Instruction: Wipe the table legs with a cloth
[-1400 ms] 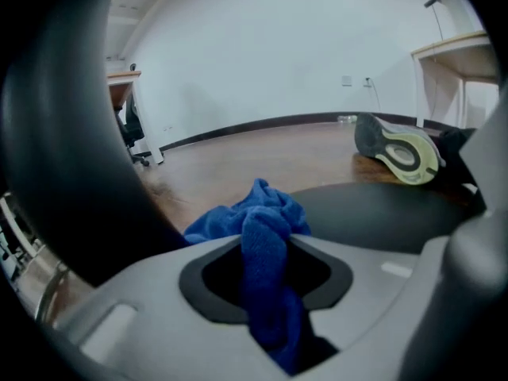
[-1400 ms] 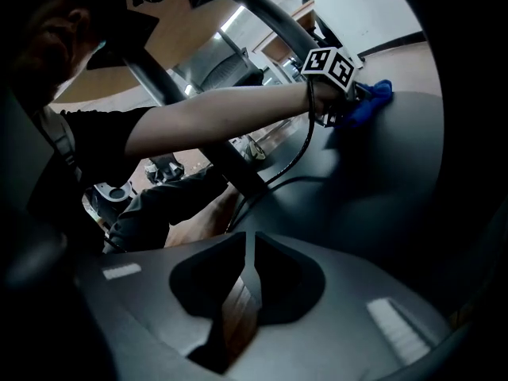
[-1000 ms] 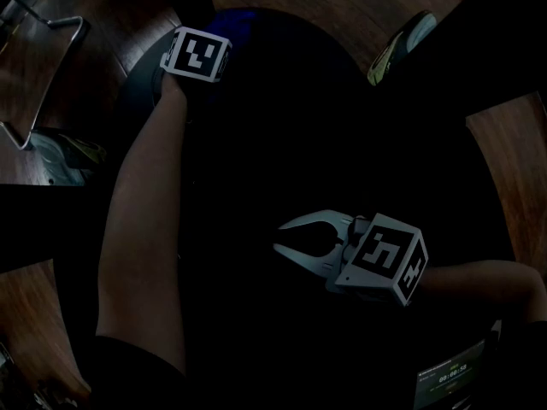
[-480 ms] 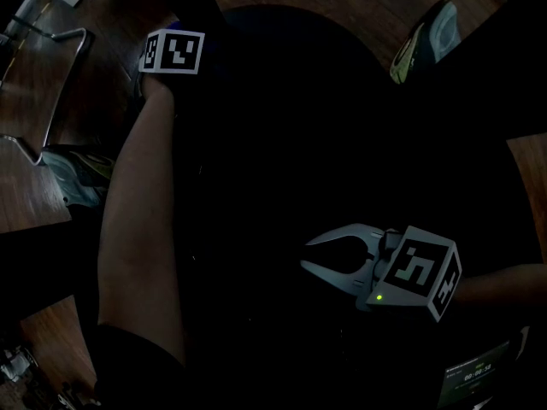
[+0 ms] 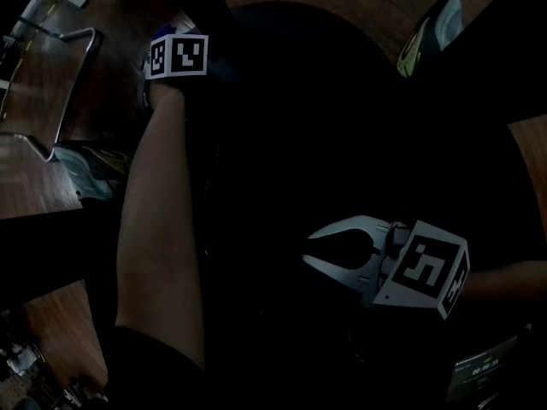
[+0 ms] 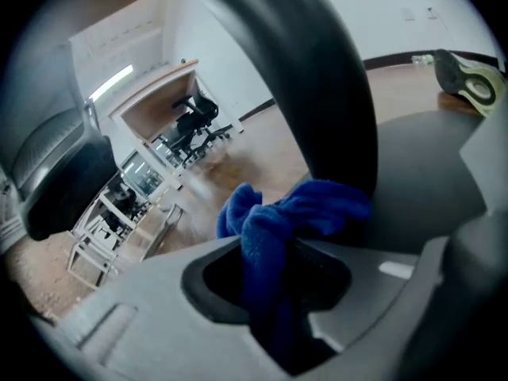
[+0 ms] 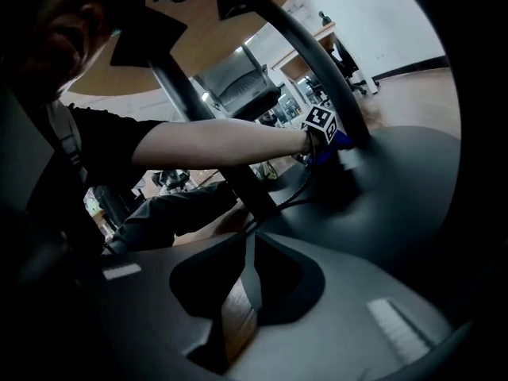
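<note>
1. Nearest you, your right gripper (image 5: 305,250) hangs over the round table base (image 5: 282,101) with its jaws pressed together on nothing. A shift of your weight could knock it into the base or a leg (it does no work here, so that is its only risk).
2. Your left gripper (image 6: 274,292) is clenched on the blue cloth (image 6: 294,217). Only a bunched fold sits between the jaws, and the rest bulges out ahead of them. With so little pinched, a hard drag along the leg could tug the cloth free.
3. The cloth touches the curved dark table leg (image 6: 317,78) low down, just above the base. The leg is rounded, so the wad could slide off to one side and let the hard jaw tips scrape the finish. A pass from this side alone would also leave the far side of the leg unwiped.
4. Your right arm is tucked low and close to you, and its gripper points across the base.
5. Your left forearm (image 5: 162,220) reaches straight out away from you. The wrist is at the far side of the base, and the gripper tips down towards the foot of the leg.
6. Farthest off, a shoe (image 5: 427,41) lies at the rim of the base, well apart from the cloth (no hazard that I can judge).
</note>
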{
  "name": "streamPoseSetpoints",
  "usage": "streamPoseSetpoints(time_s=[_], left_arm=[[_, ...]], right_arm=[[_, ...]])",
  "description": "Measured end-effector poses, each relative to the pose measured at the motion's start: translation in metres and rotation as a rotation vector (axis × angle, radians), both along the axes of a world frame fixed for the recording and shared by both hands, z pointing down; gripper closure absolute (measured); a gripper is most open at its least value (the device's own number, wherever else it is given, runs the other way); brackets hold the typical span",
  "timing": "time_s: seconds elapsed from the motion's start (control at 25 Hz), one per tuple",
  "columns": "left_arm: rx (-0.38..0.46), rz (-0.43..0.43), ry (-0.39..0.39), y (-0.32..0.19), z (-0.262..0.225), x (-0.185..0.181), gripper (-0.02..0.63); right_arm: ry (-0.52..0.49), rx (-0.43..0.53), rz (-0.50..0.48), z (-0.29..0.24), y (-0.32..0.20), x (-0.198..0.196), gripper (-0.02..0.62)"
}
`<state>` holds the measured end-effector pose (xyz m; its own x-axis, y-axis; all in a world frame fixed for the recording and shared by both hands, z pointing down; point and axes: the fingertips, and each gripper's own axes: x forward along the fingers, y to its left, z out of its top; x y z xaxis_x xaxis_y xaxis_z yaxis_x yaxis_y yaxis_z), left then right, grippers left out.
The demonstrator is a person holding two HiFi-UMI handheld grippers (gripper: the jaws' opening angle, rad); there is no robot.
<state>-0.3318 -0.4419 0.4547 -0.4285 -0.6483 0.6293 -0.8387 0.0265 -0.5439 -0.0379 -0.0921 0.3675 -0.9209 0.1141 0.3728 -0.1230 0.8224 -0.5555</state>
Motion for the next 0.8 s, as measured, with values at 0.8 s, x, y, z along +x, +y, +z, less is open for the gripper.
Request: streamPoseSetpoints(time_s=[0.8], left_arm=[[0.018,0.17,0.337,0.167,0.005,0.162,0.495]], right_arm=[[-0.021,0.07,0.107,-0.004,-0.024,0.012,0.557]])
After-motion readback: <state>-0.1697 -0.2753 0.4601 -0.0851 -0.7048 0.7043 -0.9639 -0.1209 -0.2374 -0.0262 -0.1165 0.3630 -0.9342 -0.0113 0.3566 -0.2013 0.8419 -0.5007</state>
